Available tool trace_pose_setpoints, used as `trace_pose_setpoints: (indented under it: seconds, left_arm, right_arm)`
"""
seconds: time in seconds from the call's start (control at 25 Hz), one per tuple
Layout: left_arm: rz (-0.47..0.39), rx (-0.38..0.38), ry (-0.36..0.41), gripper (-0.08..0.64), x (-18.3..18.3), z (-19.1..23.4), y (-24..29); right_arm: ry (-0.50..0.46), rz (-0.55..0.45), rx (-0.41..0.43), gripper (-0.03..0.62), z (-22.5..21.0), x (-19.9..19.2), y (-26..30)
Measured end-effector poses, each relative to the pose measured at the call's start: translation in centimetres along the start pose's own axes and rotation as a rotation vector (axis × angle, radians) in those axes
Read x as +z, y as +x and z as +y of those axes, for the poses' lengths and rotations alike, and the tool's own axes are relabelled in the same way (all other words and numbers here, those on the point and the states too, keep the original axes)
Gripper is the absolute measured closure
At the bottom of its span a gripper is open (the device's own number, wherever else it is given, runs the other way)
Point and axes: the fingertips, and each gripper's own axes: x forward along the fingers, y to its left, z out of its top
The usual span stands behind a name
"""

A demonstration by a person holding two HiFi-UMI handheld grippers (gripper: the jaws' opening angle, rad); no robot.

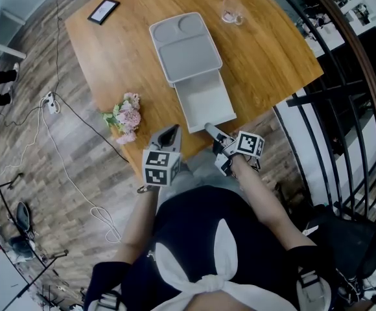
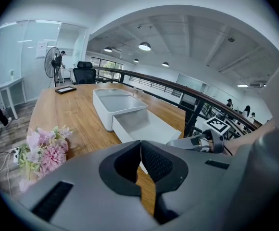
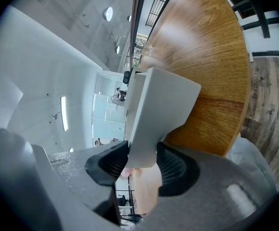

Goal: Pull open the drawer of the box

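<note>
Right fingers [image 3: 111, 163]: set apart about the thickness of the drawer's front wall, clamped on that wall from both sides, ribbed pads pressing on the white plastic.
Right gripper [image 1: 209, 129]: reaches the near end of the drawer at its right corner, pointing away from the person and slightly down.
Left fingers [image 2: 157, 163]: closed against each other at the tips, nothing between them, touching nothing.
Left gripper [image 1: 172, 132]: hangs over the near edge of the desk [image 1: 266, 50], just left of the drawer and apart from it.
Drawer [image 1: 204, 99]: white, shallow and empty; stands drawn well out of the box [image 1: 185, 47] toward the person, its front wall between the right fingers and over the desk's near edge.
Box: white, with a moulded tray-like top; lies on the middle of the desk, beyond both grippers.
Flowers [image 1: 126, 117]: pink bunch on the desk, left of the drawer, near the left gripper.
Phone [image 1: 103, 10]: dark and flat, at the far left corner of the desk; screen too small to read.
Glass [image 1: 231, 13]: clear, on the desk beyond the box, to its right.
Markings: black-and-white square patterns on the left cube [image 1: 161, 167] and the right cube [image 1: 249, 144].
</note>
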Motion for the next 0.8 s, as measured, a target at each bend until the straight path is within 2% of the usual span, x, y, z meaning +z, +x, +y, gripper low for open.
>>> trace_pose_setpoints:
  seconds: [0.4,0.56,0.8]
  left_arm:
    - [0.010,0.001,0.008,0.541,-1.0,-0.4,-0.9]
    - [0.016,0.005,-0.001,0.541,-1.4,-0.3,-0.9]
    - [0.022,0.012,0.000,0.541,-1.7,-0.1,-1.4]
  right_arm:
    - [-0.009,0.001,-0.003,0.407,-0.2,-1.4,-0.9]
    - [0.015,-0.001,-0.033,0.407,-0.7,-1.7,-1.1]
    - [-0.025,0.003,-0.021,0.403,-0.6,-1.5,-1.0]
